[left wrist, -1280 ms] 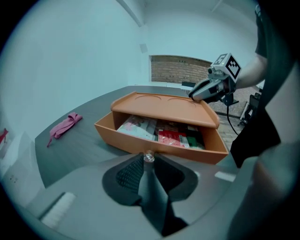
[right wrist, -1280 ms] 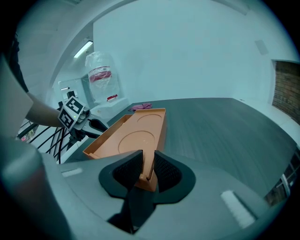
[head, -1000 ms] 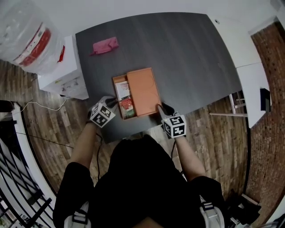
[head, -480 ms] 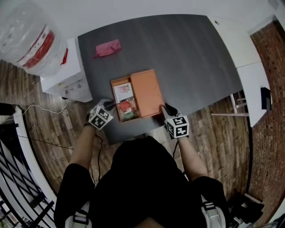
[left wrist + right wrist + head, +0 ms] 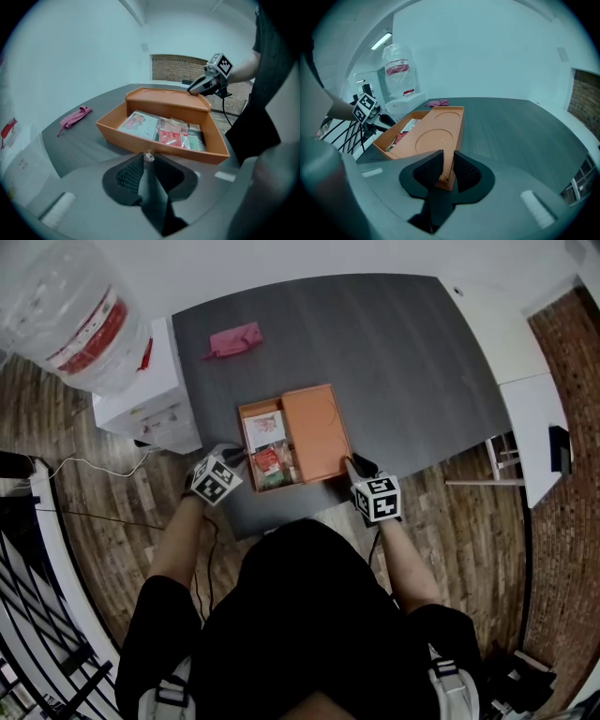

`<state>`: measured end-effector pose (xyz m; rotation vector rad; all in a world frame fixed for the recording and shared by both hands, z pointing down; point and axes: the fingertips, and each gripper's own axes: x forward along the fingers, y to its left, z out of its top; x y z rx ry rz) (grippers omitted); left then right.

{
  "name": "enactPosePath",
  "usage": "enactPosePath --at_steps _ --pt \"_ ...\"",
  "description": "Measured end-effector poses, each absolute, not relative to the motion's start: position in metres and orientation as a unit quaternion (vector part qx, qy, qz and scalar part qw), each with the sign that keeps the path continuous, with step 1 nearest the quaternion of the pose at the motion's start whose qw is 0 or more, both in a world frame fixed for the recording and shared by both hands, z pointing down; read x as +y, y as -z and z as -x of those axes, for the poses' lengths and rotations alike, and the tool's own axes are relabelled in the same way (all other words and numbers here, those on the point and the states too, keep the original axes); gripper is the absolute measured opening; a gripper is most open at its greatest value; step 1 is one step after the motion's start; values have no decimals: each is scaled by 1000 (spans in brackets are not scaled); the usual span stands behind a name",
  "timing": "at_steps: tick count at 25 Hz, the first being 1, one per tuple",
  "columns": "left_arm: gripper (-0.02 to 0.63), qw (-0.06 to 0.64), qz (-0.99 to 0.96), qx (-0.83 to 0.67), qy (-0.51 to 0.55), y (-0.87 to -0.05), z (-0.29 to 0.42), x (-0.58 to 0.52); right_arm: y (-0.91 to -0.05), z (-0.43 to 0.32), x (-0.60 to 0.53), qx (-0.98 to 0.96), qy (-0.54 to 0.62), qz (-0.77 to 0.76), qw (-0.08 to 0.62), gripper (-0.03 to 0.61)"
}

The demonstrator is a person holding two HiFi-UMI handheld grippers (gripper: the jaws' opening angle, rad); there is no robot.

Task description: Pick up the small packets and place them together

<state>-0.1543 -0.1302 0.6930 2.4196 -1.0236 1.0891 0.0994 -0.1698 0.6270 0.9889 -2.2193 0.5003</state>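
Observation:
An orange box [image 5: 246, 427] lies near the front edge of the dark table [image 5: 394, 362]. An orange lid [image 5: 317, 432] covers its right part. Several small packets [image 5: 270, 460] lie in the uncovered left part, red and green ones in front and a white one [image 5: 264, 430] behind. My right gripper [image 5: 446, 171] is shut on the lid's near corner [image 5: 440, 176]. My left gripper [image 5: 148, 157] sits shut just outside the box's left wall [image 5: 140, 140], with a tiny shiny speck at its tips. In the head view the left gripper [image 5: 236, 458] and right gripper [image 5: 349, 463] flank the box.
A pink cloth [image 5: 234, 338] lies at the table's far left. A white cabinet [image 5: 141, 395] with a large water bottle [image 5: 66, 310] stands left of the table. The table's front edge [image 5: 281, 521] runs close behind both grippers, above wooden floor [image 5: 469, 521].
The lid now sits further right on the box, so more of the packets show. My left gripper has drawn slightly left, off the box wall. The right gripper stays on the lid.

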Motion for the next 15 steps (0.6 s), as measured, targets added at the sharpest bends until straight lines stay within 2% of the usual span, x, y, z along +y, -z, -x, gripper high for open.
enactPosePath --at_steps 7,11,15 --pt "72 170 -837 -360 -377 -694 158 -137 -629 -102 -175 -844 -189 -380 327 72" --pt "148 172 -835 -381 -358 -663 172 -136 -629 -98 -174 -846 -189 -378 326 72" --pt "155 161 -863 -341 -338 -634 157 -142 -629 -97 -176 -846 -186 -375 331 72"
